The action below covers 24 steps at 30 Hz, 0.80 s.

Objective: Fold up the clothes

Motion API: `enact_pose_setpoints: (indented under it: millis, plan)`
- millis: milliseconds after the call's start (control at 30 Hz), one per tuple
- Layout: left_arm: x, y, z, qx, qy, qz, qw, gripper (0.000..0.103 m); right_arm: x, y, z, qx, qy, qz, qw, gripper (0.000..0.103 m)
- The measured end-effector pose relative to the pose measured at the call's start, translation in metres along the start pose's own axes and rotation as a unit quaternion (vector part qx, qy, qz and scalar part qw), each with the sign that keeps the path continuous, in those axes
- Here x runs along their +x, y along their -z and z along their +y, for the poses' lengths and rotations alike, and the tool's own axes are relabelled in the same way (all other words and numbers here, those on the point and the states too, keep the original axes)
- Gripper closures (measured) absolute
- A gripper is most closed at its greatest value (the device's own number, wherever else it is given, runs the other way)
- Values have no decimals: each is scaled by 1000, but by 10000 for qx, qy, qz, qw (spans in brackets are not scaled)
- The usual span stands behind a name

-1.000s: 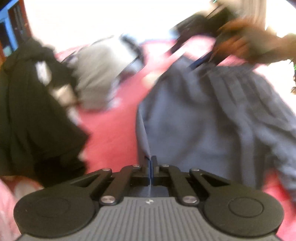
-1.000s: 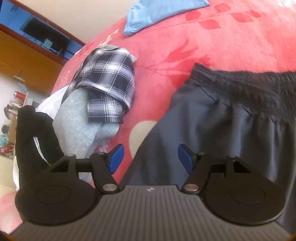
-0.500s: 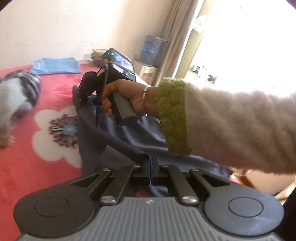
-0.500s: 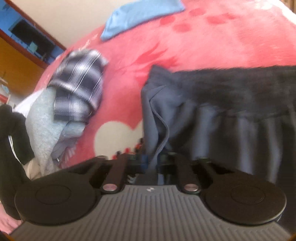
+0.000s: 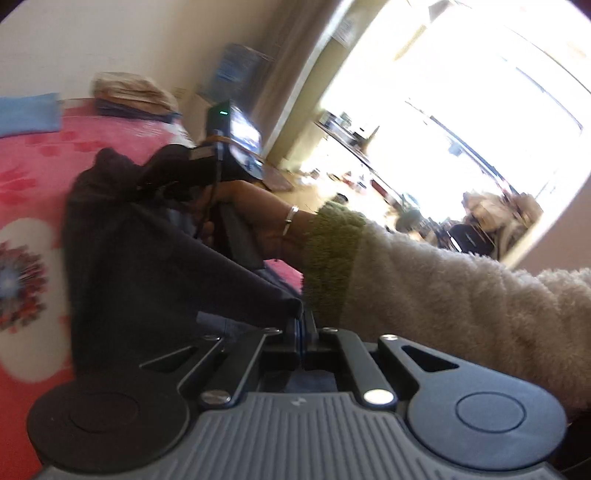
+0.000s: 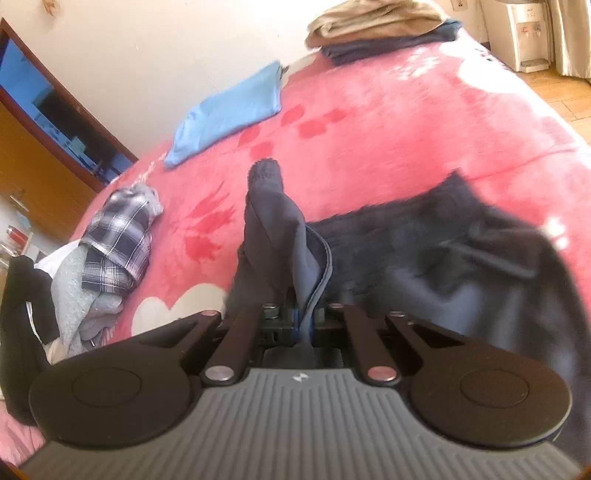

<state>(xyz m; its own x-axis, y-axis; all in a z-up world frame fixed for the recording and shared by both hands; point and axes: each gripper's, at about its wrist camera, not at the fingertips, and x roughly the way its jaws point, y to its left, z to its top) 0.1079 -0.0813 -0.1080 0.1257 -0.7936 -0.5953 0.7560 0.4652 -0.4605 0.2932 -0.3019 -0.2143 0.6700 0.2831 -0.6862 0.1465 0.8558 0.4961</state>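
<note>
Both grippers have swung since a second ago, when the right one hung open over dark shorts lying flat on the bed; the left view, which then looked down at the cloth, now looks across to the other gripper with the fabric raised between them. The right gripper point(image 6: 303, 320) is clenched on a gathered edge of the dark grey shorts point(image 6: 424, 266) — a fold of cloth rises out of the closed jaws and stands up in front of the camera, while the rest of the garment trails to the right over the pink blanket point(image 6: 369, 122), blurred.

The left gripper point(image 5: 303, 324) is likewise clamped shut on a corner of the same shorts point(image 5: 147, 258). From there the cloth stretches up and left to the right gripper point(image 5: 173, 173), which a hand point(image 5: 255, 218) holds by its handle; a bracelet sits at the wrist, and a fuzzy cream sleeve with a green cuff point(image 5: 461, 295) crosses the right side of the left view.

On the blanket lie a folded light blue cloth point(image 6: 229, 114) near the wall, a beige and navy stack point(image 6: 376, 26) at the far edge, and at the left a heap with a plaid shirt point(image 6: 118, 240), a grey fleece point(image 6: 70, 291) and a black garment point(image 6: 22, 317).
</note>
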Motion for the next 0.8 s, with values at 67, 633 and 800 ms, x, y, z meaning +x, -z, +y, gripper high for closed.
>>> enact_pose_setpoints:
  millis: [67,633,800]
  plan:
    - [22,-6,-11,133,109,188,9997,102,-11,0,-19,-131,-7,-35,9999,100]
    - [122,-31,-63,822,-149,1886,9785,101,-28,-1,-126,256,-624,-103,9977,95]
    - [123,-33,-60,687,-211,1745,9820,101,-49,9,-151,680,-848,-339,9935,68]
